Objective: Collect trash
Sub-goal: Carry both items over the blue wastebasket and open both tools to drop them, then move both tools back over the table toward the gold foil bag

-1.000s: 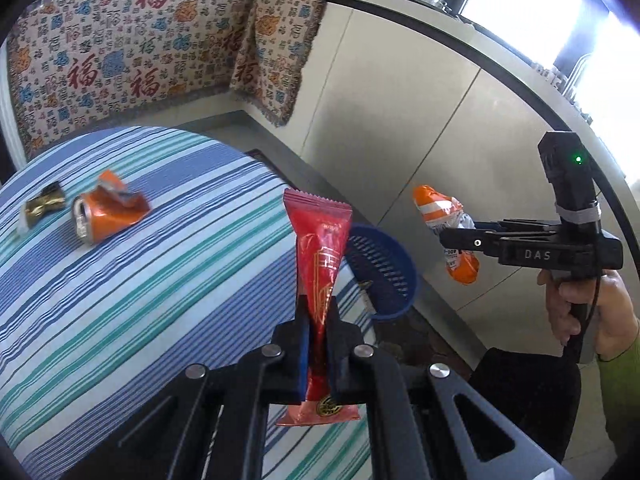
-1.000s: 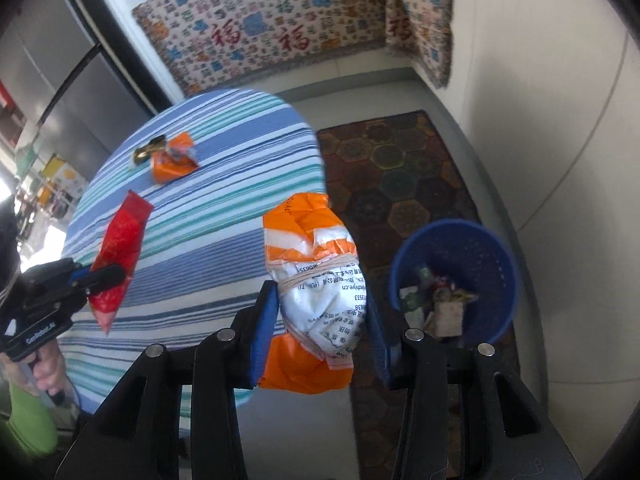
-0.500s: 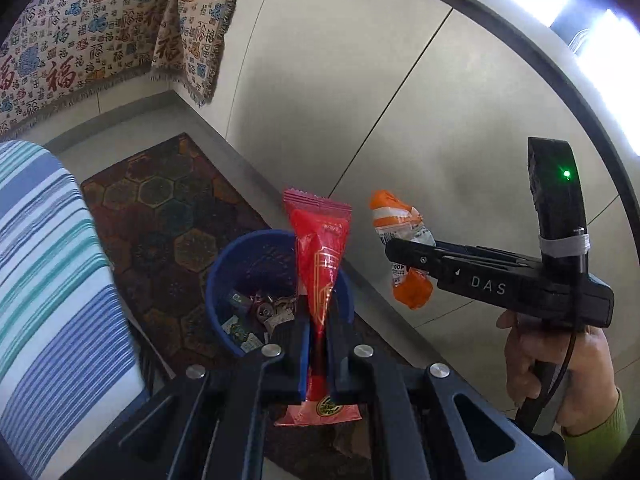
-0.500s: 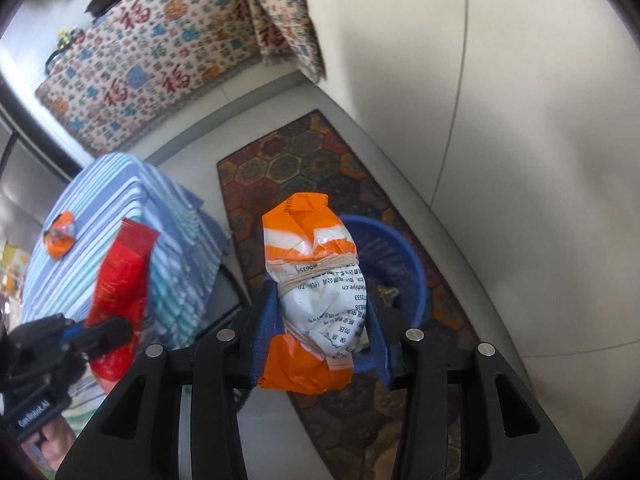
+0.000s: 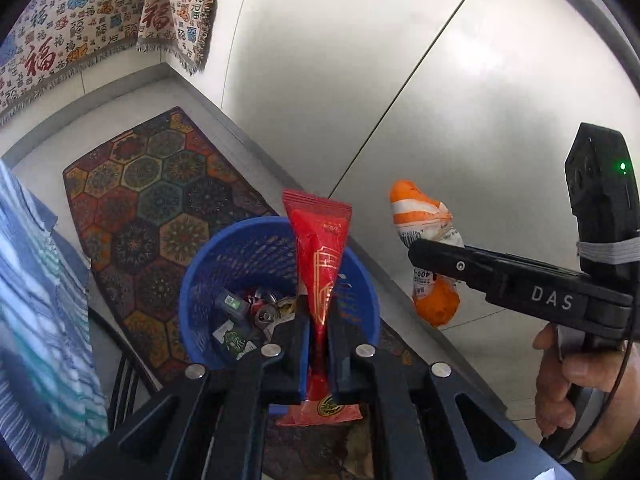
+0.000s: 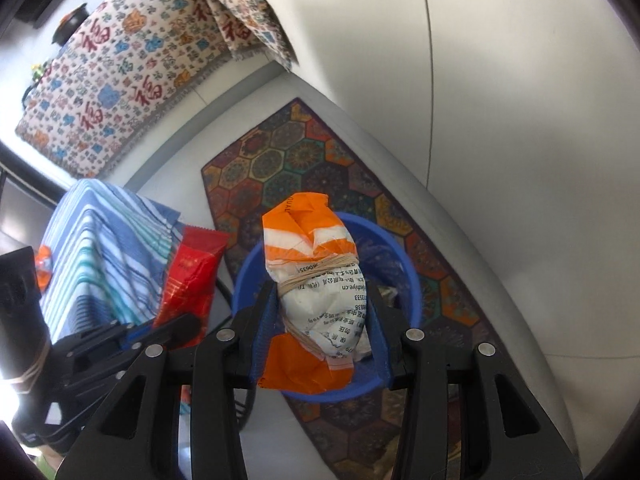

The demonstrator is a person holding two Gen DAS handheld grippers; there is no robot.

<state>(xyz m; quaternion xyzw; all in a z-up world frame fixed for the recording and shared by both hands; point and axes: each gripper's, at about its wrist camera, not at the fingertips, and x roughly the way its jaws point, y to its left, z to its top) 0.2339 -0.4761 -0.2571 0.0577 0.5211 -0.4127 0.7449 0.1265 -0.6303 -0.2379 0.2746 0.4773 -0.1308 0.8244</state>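
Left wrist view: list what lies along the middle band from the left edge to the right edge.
Blue and white striped tablecloth → round blue plastic mesh basket → red foil snack wrapper clamped in the left gripper → orange and white crumpled bag clamped in the right gripper → hand holding that gripper.

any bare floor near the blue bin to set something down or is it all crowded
Bare grey floor lies between the patterned rug and the draped cloth. The blue bin stands on the rug beside the white cabinet, trash at its bottom; the striped table crowds its other side.
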